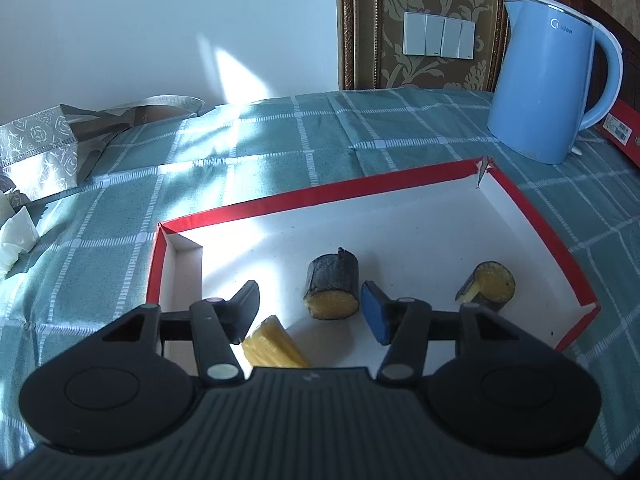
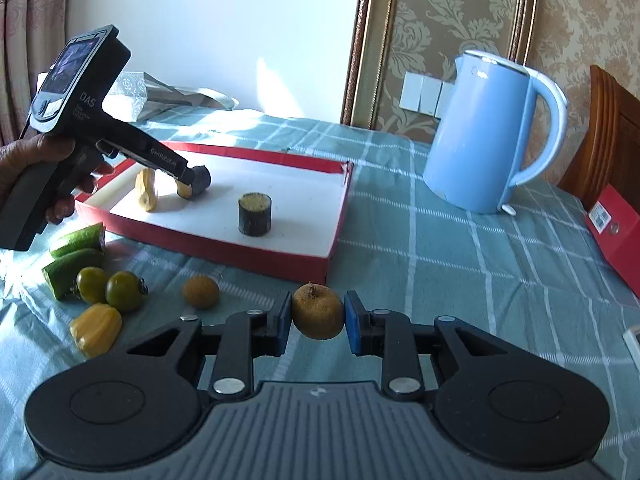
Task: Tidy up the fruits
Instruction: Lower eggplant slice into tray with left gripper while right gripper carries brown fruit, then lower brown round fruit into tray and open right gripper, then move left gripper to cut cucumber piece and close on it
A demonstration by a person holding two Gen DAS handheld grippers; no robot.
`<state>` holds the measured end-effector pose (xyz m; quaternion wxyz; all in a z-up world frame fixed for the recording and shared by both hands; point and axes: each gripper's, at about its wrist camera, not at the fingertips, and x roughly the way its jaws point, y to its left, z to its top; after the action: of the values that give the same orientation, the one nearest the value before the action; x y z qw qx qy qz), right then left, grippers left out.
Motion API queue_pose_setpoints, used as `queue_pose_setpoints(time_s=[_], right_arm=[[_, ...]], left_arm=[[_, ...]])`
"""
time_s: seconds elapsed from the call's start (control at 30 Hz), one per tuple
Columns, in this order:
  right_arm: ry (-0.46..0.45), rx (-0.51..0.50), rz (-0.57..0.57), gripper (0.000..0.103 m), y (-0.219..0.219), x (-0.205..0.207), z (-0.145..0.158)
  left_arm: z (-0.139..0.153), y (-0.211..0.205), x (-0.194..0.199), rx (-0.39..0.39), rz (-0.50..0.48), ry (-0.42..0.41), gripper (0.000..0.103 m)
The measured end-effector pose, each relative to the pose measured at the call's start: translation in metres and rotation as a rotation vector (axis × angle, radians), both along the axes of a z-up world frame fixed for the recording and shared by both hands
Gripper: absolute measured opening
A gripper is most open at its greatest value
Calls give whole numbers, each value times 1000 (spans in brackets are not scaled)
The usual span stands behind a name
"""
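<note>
Right hand-held gripper (image 2: 317, 317) of mine is clamped on a small brown fuzzy kiwi-like fruit (image 2: 317, 316), its blue pads pressed against both sides, and the fruit appears lifted just clear of the teal checked cloth on the counter (image 2: 460, 272), near the front edge of the shallow red-rimmed white cardboard tray (image 2: 224, 254). My left hand-held gripper (image 1: 310, 312) hangs over the tray with its jaws spread wide and nothing between them; a dark-skinned round fruit chunk with a yellow cut face (image 1: 332, 286) lies just ahead of its fingertips, a pale yellow ridged wedge (image 1: 274, 344) sits close by its left finger, and a second dark-skinned chunk (image 1: 486, 286) rests farther right. I judge the step in hand to be carrying this brown fruit into the tray. Next I need to lift it over the red rim, set it on bare white floor away from the pieces already there, and loosen my grip. Left on the cloth are another brown fruit (image 2: 201, 292), two green tomatoes (image 2: 110, 290), green cucumber pieces (image 2: 74, 256) and a yellow jackfruit-like bulb (image 2: 96, 330). A blue electric kettle (image 2: 492, 136) stands well beyond the tray.
</note>
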<state>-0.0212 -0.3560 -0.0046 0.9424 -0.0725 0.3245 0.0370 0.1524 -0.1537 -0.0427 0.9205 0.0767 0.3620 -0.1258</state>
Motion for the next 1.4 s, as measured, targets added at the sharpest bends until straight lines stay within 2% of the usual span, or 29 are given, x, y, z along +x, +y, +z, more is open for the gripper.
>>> queue_pose_setpoints(time_s=[0.07, 0.3, 0.53, 0.87, 1.0, 1.17, 1.23, 1.3, 1.33, 1.4], right_arm=[[-17, 2, 20, 27, 5, 9, 5], [-53, -21, 120, 27, 34, 45, 13], [-1, -12, 175, 27, 61, 80, -2], [69, -43, 182, 27, 85, 121, -34], [88, -57, 191, 27, 94, 128, -44], [92, -79, 189, 29, 101, 134, -50], [64, -70, 200, 39, 100, 128, -42], [24, -70, 207, 71, 97, 115, -32], [-27, -94, 192, 75, 95, 102, -25], [-98, -107, 176, 75, 89, 78, -14]], left_arm=[[5, 8, -8, -14, 12, -9, 60], [17, 44, -52, -61, 68, -26, 60], [14, 83, -92, -86, 152, 0, 63], [15, 117, -131, -67, 231, -4, 65], [12, 120, -142, -34, 239, -4, 68], [9, 123, -153, -37, 225, 5, 68], [9, 121, -157, -34, 203, 4, 68], [8, 118, -162, -34, 172, 5, 68], [8, 114, -164, -28, 154, 1, 68], [7, 108, -167, -11, 115, -5, 68]])
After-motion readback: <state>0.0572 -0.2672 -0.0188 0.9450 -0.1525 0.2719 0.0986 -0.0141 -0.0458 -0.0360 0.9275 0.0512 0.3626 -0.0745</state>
